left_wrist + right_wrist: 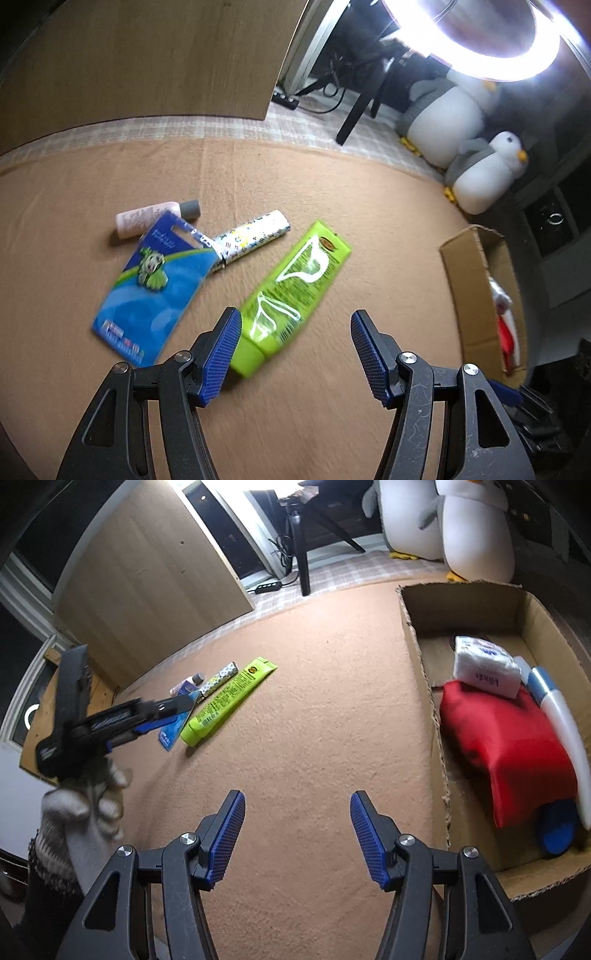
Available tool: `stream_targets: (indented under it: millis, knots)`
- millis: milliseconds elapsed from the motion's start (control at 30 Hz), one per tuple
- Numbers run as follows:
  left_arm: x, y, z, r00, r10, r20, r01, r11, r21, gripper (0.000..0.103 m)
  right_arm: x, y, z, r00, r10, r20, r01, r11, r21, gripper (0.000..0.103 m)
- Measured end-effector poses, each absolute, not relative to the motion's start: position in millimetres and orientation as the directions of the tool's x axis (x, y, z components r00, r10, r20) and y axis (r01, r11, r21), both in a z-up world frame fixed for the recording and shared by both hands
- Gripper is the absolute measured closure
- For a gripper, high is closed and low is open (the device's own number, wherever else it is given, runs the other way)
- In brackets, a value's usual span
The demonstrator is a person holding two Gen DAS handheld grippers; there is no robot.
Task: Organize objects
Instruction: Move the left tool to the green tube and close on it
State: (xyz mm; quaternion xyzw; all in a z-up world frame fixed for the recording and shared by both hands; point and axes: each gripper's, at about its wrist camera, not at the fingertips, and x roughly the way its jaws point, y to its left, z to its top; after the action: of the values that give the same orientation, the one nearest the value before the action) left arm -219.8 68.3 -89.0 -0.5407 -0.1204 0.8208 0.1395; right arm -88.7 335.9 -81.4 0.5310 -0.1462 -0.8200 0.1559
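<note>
Left tool [295, 354] spread, empty, angled down over cap end of green tube [295, 291] at centre frame, likely lining up a grasp. Right tool [297, 836] spread, empty, over bare carpet [314, 701]. Cardboard box [424, 686] at right, partly filled, presumably the destination. Blue card [147, 291], patterned tube [255, 236], pink bottle [147, 218] left of centre.

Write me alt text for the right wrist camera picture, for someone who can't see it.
The right tool, open and empty, hangs over a tan blanket beside a cardboard box holding a red pouch and a tissue pack. At left, a gloved hand aims the left tool at a green tube.
</note>
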Motion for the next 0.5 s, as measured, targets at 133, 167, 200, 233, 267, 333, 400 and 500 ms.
stream_targets:
  millis: [133,167,200,233,267,333,400,500]
  knots:
    - [-234.0,74.1,-100.7,-0.357,0.354,-0.865,-0.093,-0.934,-0.344,0.049,-85.6,340.5,-80.2,-0.392,-0.403,-0.827,0.095,-0.912,0.399,0.048]
    - [-236.6,74.8,-102.9,-0.355,0.349,-0.867,-0.091,-0.936,-0.34,0.052,-85.1,341.9,-80.0,-0.393,-0.401,-0.828,0.092,-0.912,0.399,0.048]
    - [-239.7,75.4,-105.4,-0.352,0.346,-0.87,-0.088,-0.937,-0.338,0.054,-84.5,343.5,-80.3,-0.393,-0.401,-0.827,0.09,-0.912,0.4,0.048]
    - [-241.2,75.6,-106.9,-0.35,0.343,-0.872,-0.084,-0.938,-0.335,0.054,-83.8,345.1,-80.4,-0.393,-0.401,-0.828,0.087,-0.912,0.4,0.048]
    - [-243.2,75.3,-108.6,-0.35,0.339,-0.873,-0.079,-0.94,-0.332,0.056,-83.1,347.2,-80.7,-0.395,-0.399,-0.828,0.082,-0.913,0.401,0.048]
    - [-244.9,74.5,-111.0,-0.344,0.343,-0.874,-0.079,-0.938,-0.337,0.061,-83.5,349.7,-80.7,-0.395,-0.397,-0.828,0.078,-0.913,0.401,0.048]
    - [-245.3,75.2,-114.1,-0.333,0.344,-0.878,-0.082,-0.938,-0.337,0.068,-83.3,351.6,-81.7,-0.394,-0.396,-0.829,0.076,-0.913,0.4,0.048]
    - [-243.1,77.7,-117.3,-0.326,0.341,-0.882,-0.092,-0.94,-0.33,0.075,-84.8,352.9,-83.1,-0.39,-0.398,-0.83,0.073,-0.912,0.403,0.048]
